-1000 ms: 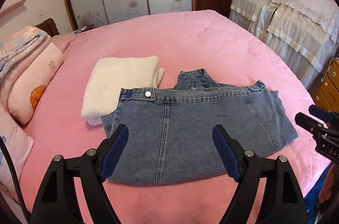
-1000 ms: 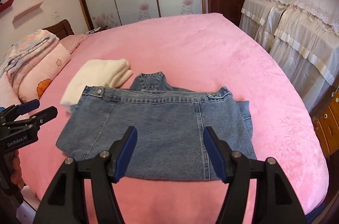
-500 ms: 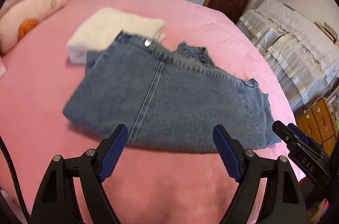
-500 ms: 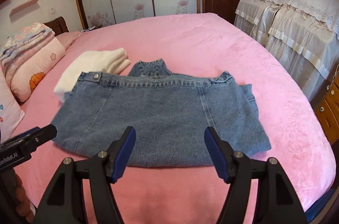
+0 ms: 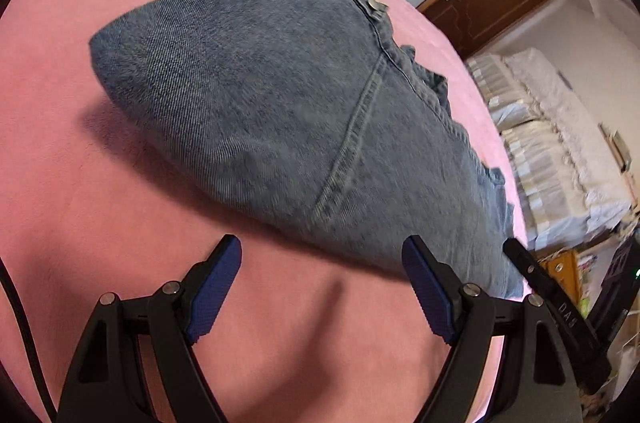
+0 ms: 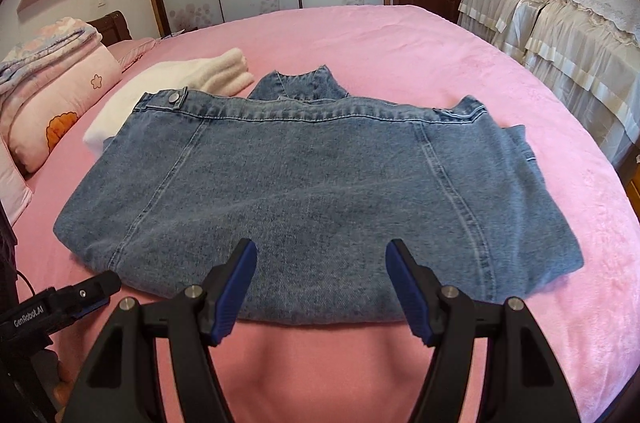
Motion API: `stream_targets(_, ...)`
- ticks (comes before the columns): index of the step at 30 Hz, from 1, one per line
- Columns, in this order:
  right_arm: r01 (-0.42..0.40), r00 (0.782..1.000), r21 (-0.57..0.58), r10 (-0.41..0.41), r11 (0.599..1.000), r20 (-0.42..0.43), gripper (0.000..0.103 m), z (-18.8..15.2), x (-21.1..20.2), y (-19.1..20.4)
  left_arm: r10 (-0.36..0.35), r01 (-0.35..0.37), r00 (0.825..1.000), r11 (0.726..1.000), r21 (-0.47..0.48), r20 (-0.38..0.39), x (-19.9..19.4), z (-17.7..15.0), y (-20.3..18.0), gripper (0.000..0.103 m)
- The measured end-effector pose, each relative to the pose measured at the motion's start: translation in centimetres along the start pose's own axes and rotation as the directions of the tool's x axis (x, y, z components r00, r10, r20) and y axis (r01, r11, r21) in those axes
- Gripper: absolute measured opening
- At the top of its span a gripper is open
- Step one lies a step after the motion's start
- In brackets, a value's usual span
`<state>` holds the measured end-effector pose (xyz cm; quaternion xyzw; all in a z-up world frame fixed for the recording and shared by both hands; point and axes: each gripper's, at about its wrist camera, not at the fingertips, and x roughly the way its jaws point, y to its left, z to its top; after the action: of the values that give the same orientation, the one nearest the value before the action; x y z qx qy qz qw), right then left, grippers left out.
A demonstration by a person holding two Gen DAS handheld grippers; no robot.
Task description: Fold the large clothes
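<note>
Lying folded, faded blue denim jacket [image 6: 320, 183]

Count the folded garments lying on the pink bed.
2. The denim jacket lies nearest the camera, across the bed. The white folded garment lies behind its left corner, partly under it. Others may be out of view.

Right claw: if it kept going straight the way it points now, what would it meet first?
Most likely the near folded edge of the denim jacket. The right claw is open and empty, and that edge lies between its fingers; depth is hard to judge, so contact is uncertain.
</note>
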<state>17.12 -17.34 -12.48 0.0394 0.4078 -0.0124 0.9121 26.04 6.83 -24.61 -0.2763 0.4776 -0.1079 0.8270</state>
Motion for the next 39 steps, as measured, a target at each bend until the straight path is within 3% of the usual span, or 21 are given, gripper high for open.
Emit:
stream_targets(11,0.007,1.000,-0.040,-0.007,0.999,0.014,0.065,0.5,3.7,1.5,-0.038,0.047,0.994,0.996,-0.082,0.098,3.5,6.1,1.8,0.081)
stream_targets(15,0.024,0.999,-0.053,-0.023,0.998,0.025,0.048,1.5,4.7,1.5,-0.006,0.018,0.992,0.995,-0.095,0.125,3.9,7.1,0.8,0.080)
stream_targets(16,0.028,0.999,-0.054,-0.027,0.998,0.026,0.042,1.7,4.9,1.4,0.029,-0.018,0.989,0.997,-0.074,0.145,3.7,7.0,0.0,0.076)
stream_targets(18,0.047,0.999,-0.068,-0.045,0.997,0.027,0.033,2.3,5.5,1.5,0.122,-0.124,0.974,0.992,-0.002,0.190,3.2,6.9,-2.2,0.042)
stream_targets(19,0.049,0.999,-0.076,-0.047,0.996,0.027,0.026,2.4,5.8,1.5,0.174,-0.188,0.960,0.981,0.043,0.220,2.8,6.9,-3.4,0.035)
stream_targets(20,0.049,0.999,-0.088,-0.047,0.995,0.022,0.021,2.6,6.1,1.7,0.192,-0.216,0.951,0.973,0.075,0.242,2.5,7.0,-4.2,0.022)
stream_targets(21,0.042,0.999,-0.097,-0.040,0.994,0.017,0.015,2.8,6.5,1.8,0.196,-0.231,0.944,0.967,0.109,0.264,2.2,6.9,-5.2,0.017)
stream_targets(27,0.055,0.995,-0.235,-0.073,0.971,-0.068,0.007,1.6,9.6,3.7,0.148,-0.232,0.922,0.951,0.204,0.357,-0.4,6.4,-9.4,0.011)
stream_targets(31,0.018,0.996,-0.206,-0.034,0.978,-0.078,0.005,1.3,10.0,3.1,0.084,-0.229,0.906,0.921,0.315,0.415,-1.7,5.2,-14.1,0.010)
stream_targets(35,-0.098,0.991,-0.080,0.089,0.992,-0.102,0.005,1.6,10.0,0.7,0.005,-0.214,0.903,0.871,0.441,0.429,-1.5,3.8,-19.7,0.010)
stream_targets(39,-0.240,0.960,0.070,0.247,0.968,-0.127,0.004,2.1,9.7,-2.0,-0.049,-0.195,0.918,0.809,0.555,0.394,0.1,2.4,-24.9,0.010)
